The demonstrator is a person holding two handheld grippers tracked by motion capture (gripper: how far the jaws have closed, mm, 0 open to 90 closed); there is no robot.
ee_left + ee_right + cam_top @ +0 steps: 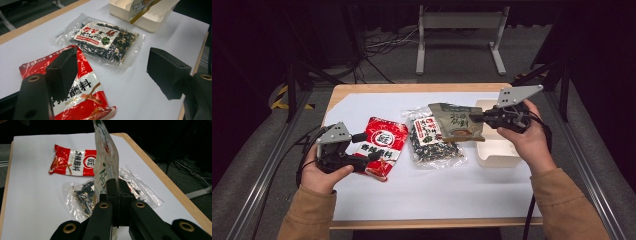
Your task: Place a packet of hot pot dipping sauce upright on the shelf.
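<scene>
My right gripper (478, 118) (117, 188) is shut on the edge of a brown-green snack packet (456, 122) (106, 157). It holds the packet in the air, partly over a clear bag of dark dried food (434, 141) (80, 197) and beside a white tray (498, 147). A red packet (381, 144) (82, 97) (75, 163) lies flat at the left. My left gripper (367, 146) (113, 72) stands open at that packet's near end, one jaw over the packet and the other over bare table. The clear bag (105, 40) lies beyond it.
A white sheet (412, 192) covers the wooden table (412, 88). The white tray (152, 20) sits at the right of the table, with the held packet (140, 8) hanging at its rim. Metal rails run along both sides of the table, and a stand and cables are on the floor behind.
</scene>
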